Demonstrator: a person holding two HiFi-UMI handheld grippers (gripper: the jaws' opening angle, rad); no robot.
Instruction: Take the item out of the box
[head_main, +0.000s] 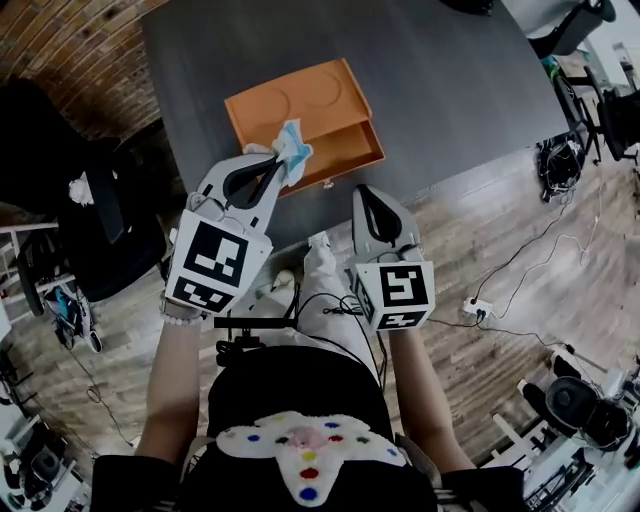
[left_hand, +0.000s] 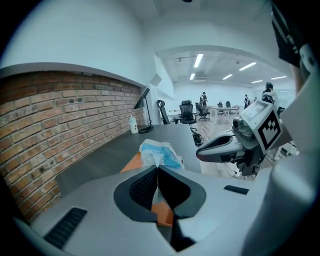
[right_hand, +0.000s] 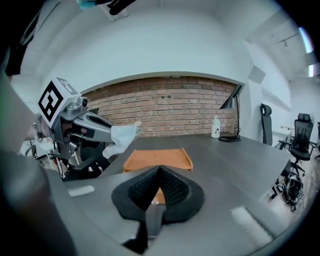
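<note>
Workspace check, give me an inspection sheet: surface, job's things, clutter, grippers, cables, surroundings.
Surface: dark grey table.
Job's things: orange box, drawer pulled open; white and blue packet held in the air near it.
Clutter: bottle and desk lamp at the table's far end.
Grippers: left gripper shut on the packet; right gripper shut, empty.
Cables: loose cables and power strip on the floor.
Surroundings: brick wall, office chairs.

A dark grey table (head_main: 450, 90) carries an orange box (head_main: 300, 105) near its edge.
</note>
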